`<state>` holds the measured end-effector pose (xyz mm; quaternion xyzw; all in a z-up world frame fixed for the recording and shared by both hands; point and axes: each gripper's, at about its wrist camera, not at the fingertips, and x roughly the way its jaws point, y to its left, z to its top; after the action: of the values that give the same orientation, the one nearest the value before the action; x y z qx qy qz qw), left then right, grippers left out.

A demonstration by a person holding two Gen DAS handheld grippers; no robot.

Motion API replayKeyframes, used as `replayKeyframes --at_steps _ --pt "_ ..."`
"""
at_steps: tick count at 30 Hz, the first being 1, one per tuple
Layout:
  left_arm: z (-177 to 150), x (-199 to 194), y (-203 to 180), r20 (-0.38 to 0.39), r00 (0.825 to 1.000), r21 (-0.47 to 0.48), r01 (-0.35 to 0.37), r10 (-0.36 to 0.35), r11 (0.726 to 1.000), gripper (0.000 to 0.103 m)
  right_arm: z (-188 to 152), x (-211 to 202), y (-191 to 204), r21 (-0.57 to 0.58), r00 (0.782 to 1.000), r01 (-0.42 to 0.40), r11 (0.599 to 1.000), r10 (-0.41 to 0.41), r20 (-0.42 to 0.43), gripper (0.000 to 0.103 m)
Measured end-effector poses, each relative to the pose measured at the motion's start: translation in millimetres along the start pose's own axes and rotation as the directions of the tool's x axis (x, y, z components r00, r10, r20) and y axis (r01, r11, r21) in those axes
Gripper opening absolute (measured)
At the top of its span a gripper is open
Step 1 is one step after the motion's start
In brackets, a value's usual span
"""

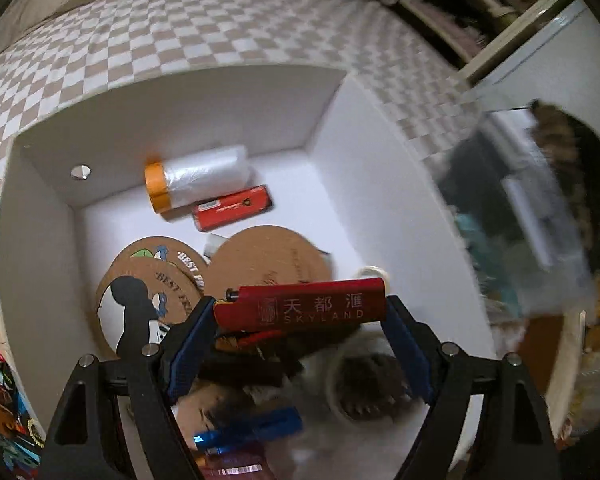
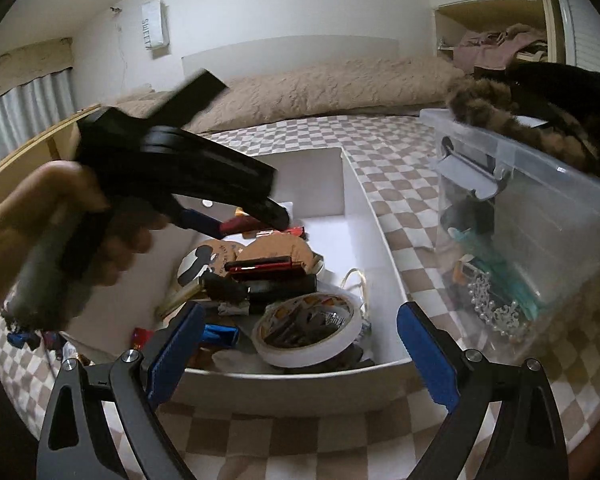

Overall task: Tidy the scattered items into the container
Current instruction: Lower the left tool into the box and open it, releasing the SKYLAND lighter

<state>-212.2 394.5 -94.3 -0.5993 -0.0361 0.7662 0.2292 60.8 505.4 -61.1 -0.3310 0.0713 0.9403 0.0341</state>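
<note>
Two views, differing content. From the left wrist we see the left tongs (image 1: 300, 320) clamped endwise on a red lighter (image 1: 304, 307), held above the white box (image 1: 400, 208) on the checkered bed (image 1: 220, 28); a plastic-wrap roll (image 1: 198, 178) and cork coasters (image 1: 268, 258) lie inside. Only the right wrist view shows the right tongs (image 2: 298, 354) standing apart and empty at the box's near rim, a tape roll (image 2: 308, 334) inside, and a clear bin (image 2: 540, 216) beside the box.
</note>
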Motion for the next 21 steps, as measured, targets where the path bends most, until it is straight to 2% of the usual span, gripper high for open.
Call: replayKeyframes --at_steps 5,14,16,17,18,21 --pt "6 25 5 -0.024 0.998 -0.013 -0.066 0.066 0.998 0.083 -4 0 3 -0.034 1.000 -0.009 0.999 0.009 0.011 0.097" --pt "8 37 9 -0.042 0.996 -0.030 -0.084 0.083 0.996 0.083 -7 2 2 -0.058 1.000 -0.013 0.998 0.015 0.023 0.097" --pt "8 37 9 -0.043 0.996 -0.035 -0.078 0.077 0.996 0.087 -8 2 3 -0.064 1.000 -0.009 0.998 0.010 0.024 0.097" --pt "7 36 8 -0.044 0.996 -0.030 -0.073 0.071 0.997 0.100 -8 3 3 -0.064 1.000 -0.007 0.998 0.009 0.026 0.097" --pt "6 35 7 -0.040 0.997 -0.022 -0.070 0.069 0.997 0.103 -8 3 3 -0.064 1.000 -0.005 0.998 0.007 0.028 0.097" --pt "2 29 3 -0.024 0.996 0.014 -0.084 0.084 0.996 0.103 -9 2 4 -0.065 0.999 0.000 0.998 0.003 0.034 0.097"
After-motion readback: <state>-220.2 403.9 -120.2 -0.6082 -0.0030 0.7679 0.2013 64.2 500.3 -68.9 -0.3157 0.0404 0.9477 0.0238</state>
